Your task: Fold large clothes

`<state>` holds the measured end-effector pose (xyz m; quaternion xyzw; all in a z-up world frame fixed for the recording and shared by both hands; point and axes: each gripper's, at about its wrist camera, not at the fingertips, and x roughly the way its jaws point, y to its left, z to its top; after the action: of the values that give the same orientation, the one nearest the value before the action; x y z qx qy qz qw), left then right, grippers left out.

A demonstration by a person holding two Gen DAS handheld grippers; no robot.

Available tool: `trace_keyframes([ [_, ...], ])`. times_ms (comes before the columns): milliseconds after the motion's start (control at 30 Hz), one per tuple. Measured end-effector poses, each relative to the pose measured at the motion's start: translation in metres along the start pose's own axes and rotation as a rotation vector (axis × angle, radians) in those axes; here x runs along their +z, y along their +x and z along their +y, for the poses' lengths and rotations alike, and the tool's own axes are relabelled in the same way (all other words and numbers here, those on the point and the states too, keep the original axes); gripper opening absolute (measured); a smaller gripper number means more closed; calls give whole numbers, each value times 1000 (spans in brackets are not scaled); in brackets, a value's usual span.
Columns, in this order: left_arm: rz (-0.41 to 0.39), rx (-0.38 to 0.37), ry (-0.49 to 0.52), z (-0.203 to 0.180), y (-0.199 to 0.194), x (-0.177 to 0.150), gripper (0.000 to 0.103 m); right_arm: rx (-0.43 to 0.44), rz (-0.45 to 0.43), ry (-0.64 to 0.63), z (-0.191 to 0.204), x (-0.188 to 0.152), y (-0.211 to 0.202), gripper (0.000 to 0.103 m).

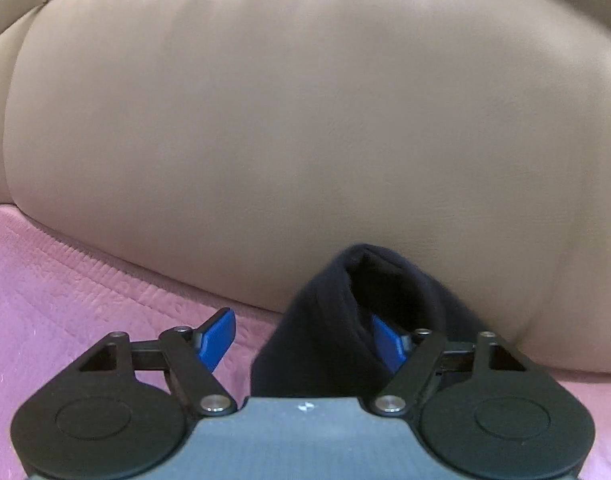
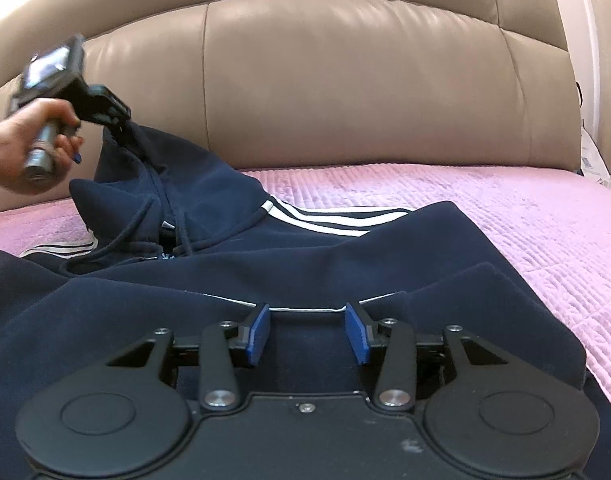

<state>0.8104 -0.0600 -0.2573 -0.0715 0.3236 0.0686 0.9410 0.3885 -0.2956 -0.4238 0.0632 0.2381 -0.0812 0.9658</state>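
Note:
A navy hoodie with white stripes lies spread on the pink quilted cover. In the right wrist view my left gripper is at the upper left, and the hood's tip hangs lifted from it. In the left wrist view that gripper stands wide open. The dark hood fabric drapes over its right blue pad, while the left pad is bare. My right gripper hovers low over the hoodie's body, open, with a white-edged fold just beyond its tips and nothing pinched.
A beige leather sofa backrest rises right behind the cover and fills the left wrist view. A person's hand holds the left gripper's handle. White items sit at the far right edge.

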Motion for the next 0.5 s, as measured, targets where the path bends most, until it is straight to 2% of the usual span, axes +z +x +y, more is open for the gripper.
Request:
trace_keyframes([
  [67, 17, -1, -1, 0, 18, 4, 57, -8, -8, -10, 2, -1, 0, 52],
  [100, 33, 4, 8, -1, 24, 5, 38, -11, -11, -13, 2, -1, 0, 52],
  [133, 57, 16, 15, -1, 30, 4, 7, -11, -14, -12, 2, -1, 0, 52],
  [167, 72, 6, 23, -1, 32, 2, 8, -11, -15, -10, 2, -1, 0, 52],
  [300, -13, -39, 114, -3, 7, -10, 7, -9, -17, -7, 1, -1, -1, 52],
  [500, -106, -174, 155, 7, -62, -13, 7, -7, -17, -4, 0, -1, -1, 53],
])
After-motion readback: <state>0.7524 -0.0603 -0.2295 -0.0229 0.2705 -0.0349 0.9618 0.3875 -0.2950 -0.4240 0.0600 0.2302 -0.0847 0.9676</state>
